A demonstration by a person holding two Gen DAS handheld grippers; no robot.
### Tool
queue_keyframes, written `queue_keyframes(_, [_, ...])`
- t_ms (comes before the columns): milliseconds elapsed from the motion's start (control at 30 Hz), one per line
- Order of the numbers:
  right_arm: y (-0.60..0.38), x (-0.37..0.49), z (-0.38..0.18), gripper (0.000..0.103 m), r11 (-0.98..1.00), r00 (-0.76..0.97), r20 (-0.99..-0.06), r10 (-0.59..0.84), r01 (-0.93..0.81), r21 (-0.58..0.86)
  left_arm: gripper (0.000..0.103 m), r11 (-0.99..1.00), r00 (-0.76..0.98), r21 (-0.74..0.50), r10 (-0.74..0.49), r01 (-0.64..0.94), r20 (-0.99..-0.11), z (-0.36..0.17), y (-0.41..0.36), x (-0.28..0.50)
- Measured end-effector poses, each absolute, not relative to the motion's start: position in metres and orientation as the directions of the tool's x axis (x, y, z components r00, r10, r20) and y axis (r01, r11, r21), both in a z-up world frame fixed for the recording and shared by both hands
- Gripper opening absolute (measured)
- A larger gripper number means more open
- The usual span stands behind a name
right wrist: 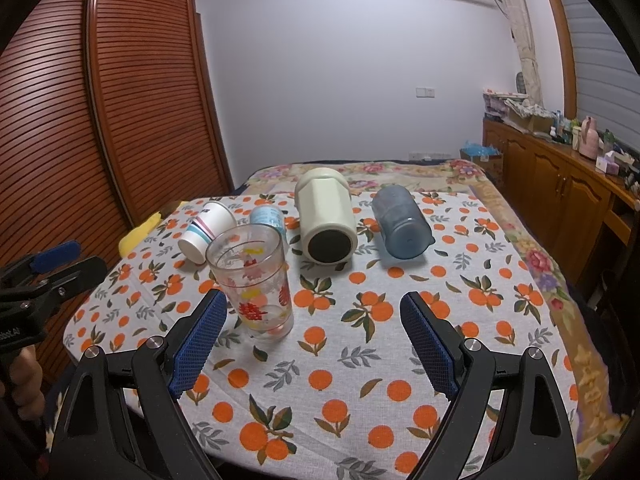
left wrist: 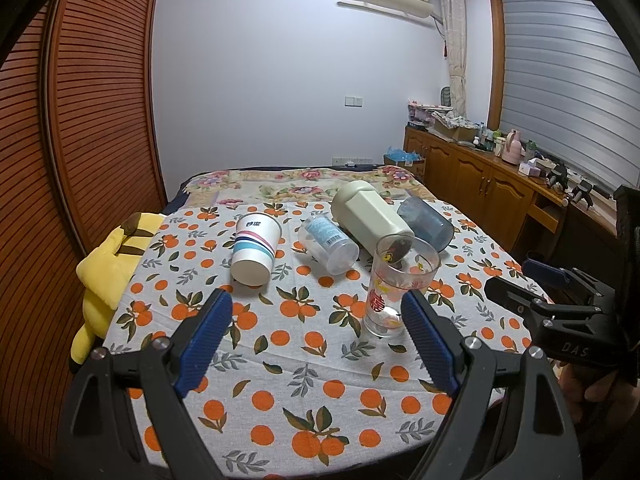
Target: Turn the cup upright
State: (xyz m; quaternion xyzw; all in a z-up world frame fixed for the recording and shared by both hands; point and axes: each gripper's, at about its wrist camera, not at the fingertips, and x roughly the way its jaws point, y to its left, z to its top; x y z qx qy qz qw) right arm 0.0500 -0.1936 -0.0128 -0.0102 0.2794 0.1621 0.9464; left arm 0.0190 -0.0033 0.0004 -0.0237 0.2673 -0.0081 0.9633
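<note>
- Left gripper (left wrist: 316, 320): jaws spread wide apart, nothing between them. Blue ribbed pads (left wrist: 204, 340) face inward. It hovers low over the near part of the tablecloth (left wrist: 280, 396).
- Right gripper (right wrist: 312, 320): jaws likewise spread wide, holding nothing, above the near part of the same cloth.
- Printed glass cup (left wrist: 400, 284): stands upright, mouth up, base on the cloth. Clear wall with red and yellow print. In the left wrist view it sits just beside the right-hand pad of the left gripper; contact cannot be confirmed. In the right wrist view it stands just beside the left-hand pad of the right gripper, outside the gap between the jaws.
- Paper cup (left wrist: 254, 250): white with blue and pink stripes, lying on its side at the left of the group, closed base toward the cameras.
- Clear plastic cup (left wrist: 326, 246): lying on its side between the paper cup and the cream container, blue label on its wall.
- Cream container (left wrist: 370, 214): faceted body, lying on its side behind the glass cup; its dark round base faces the right wrist camera.
- Blue translucent cup (right wrist: 402, 226): lying on its side at the right of the group, apart from the cream container.
- Tablecloth: white with orange fruit and leaf print, laid over a floral cover (right wrist: 400, 172).
- Yellow plush toy (left wrist: 104, 280): at the left edge of the cloth.
- Louvred wooden doors (left wrist: 80, 120): to the left.
</note>
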Motion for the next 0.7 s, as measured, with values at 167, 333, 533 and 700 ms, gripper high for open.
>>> queue_keyframes(167, [-0.1936,0.0502,-0.013,0.09,0.947,0.791,-0.532,0.301,-0.313,0.069,0.087,0.999,0.857,-0.05,-0.028,0.002,-0.515,0.0004,-0.0034,0.019])
queue_keyframes(333, [-0.1936,0.0501,-0.013,0.09,0.947,0.792,-0.532,0.301,-0.313,0.07,0.087,0.999,0.857,-0.05,-0.028,0.003,-0.515,0.0004,-0.0035,0.019])
queue_keyframes(533, [-0.1933,0.0501,-0.013,0.09,0.948,0.793,-0.531,0.299,-0.312,0.069,0.087,0.999,0.857,-0.05,-0.027,0.002,-0.515,0.0004,-0.0035,0.0189])
queue_keyframes(700, [-0.195,0.0482,-0.013,0.09,0.949,0.795,-0.53,0.295,-0.307,0.067,0.087,0.999,0.857,-0.049,-0.028,0.002,-0.515,0.0004,-0.0037,0.0188])
